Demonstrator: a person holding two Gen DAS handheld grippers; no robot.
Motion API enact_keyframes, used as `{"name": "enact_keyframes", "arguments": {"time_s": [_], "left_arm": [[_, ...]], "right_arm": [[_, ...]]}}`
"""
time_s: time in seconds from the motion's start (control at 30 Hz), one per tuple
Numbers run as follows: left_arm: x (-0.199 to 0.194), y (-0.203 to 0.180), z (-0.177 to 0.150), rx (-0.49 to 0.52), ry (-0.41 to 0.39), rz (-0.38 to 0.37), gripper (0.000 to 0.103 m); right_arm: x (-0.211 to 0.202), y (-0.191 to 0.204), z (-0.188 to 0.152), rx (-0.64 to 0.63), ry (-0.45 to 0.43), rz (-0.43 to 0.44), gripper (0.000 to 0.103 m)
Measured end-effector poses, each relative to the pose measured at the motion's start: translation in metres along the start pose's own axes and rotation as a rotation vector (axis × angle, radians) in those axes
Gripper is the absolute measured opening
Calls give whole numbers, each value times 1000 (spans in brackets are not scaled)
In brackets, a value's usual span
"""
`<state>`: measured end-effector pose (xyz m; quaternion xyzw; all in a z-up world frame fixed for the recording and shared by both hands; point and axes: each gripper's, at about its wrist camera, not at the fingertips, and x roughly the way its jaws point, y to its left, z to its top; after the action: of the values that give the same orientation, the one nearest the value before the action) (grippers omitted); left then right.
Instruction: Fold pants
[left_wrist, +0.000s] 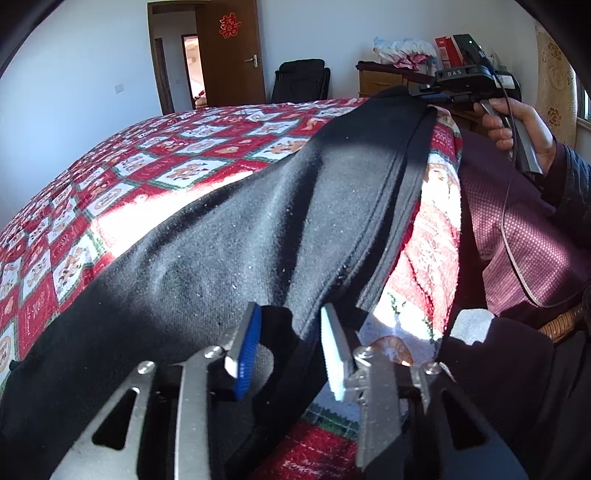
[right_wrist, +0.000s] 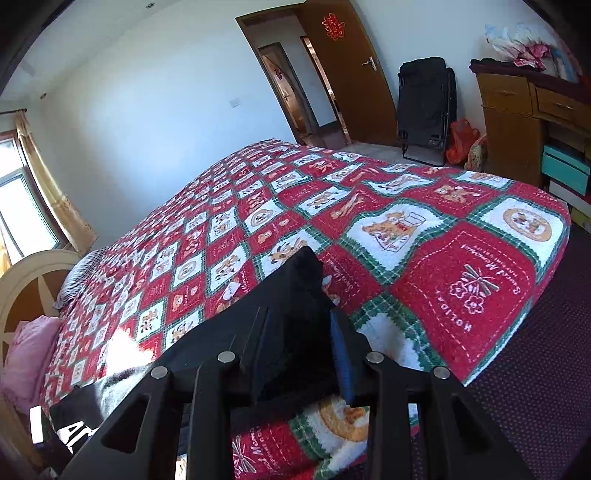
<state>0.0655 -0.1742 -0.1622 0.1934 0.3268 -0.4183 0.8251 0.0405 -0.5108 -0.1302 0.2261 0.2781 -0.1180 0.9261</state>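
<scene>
Black pants (left_wrist: 229, 236) lie stretched along the near edge of a bed with a red, white and green patchwork quilt (left_wrist: 155, 155). My left gripper (left_wrist: 290, 332) has silver fingers with a blue pad (left_wrist: 249, 350) and a white pad; its jaws stand apart around a bunched fold at one end of the pants. My right gripper (right_wrist: 299, 332) is black and shut on the other end of the pants (right_wrist: 303, 280), lifting it a little off the quilt (right_wrist: 424, 258). The right gripper also shows far off in the left wrist view (left_wrist: 424, 90), held by a hand.
The person's maroon-clothed body (left_wrist: 524, 236) stands close at the bed's right side. Beyond the bed are a wooden door (right_wrist: 354, 74), a black folded chair (right_wrist: 424, 107), a wooden cabinet (right_wrist: 517, 118) and pillows (right_wrist: 33, 354) by the headboard.
</scene>
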Motion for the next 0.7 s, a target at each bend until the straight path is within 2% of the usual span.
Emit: {"name": "enact_keyframes", "arguments": {"time_s": [0.03,0.13,0.4,0.53,0.7], "left_arm": [[-1,0,1,-3,-5,-10,13],[-2,-3,1,13,-9,-26,7],[-23,9,4,-45,-75,-48,5],[-15,3,-4,-25,-45,-87,5],[-6,-3,-10,-2,-17,-94,5]], "right_arm": [[-1,2,0,-16,-5,-8,13],[-4,5,1,-33,-19,6,9],[-30,14,6,-74,-81,8,8],[-26,6,0,-89,-47,-27,8],[-12,-9,-11,-62,6,-54,8]]}}
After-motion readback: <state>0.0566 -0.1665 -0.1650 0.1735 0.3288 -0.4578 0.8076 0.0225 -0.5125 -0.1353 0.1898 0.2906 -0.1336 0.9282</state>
